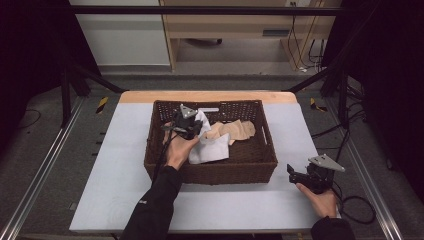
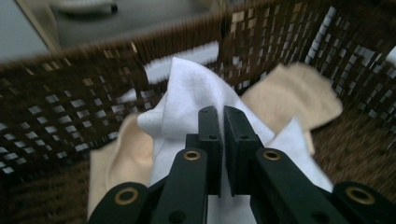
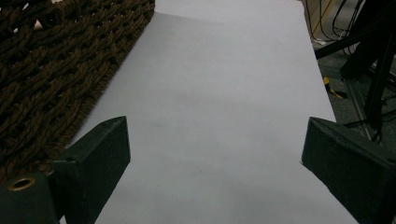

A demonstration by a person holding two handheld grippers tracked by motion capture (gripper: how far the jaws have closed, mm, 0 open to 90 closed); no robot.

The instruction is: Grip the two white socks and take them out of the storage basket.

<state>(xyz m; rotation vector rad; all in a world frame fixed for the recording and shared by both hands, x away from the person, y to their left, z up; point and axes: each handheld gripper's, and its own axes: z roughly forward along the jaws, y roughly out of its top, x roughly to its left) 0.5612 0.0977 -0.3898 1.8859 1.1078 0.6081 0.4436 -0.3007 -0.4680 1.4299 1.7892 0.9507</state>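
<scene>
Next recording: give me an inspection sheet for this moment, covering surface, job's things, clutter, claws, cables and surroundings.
Surface: pale grey table top, wooden strip at its far edge.
Job's things: brown woven basket holding a white cloth and beige cloths.
Clutter: nothing seen.
Claws: left claw inside the basket, shut on the white cloth; right claw open over bare table, right of the basket.
Cables: black cable trailing from the right claw; more cables on the floor beyond.
Surroundings: dark frame rails, wooden furniture behind.
</scene>
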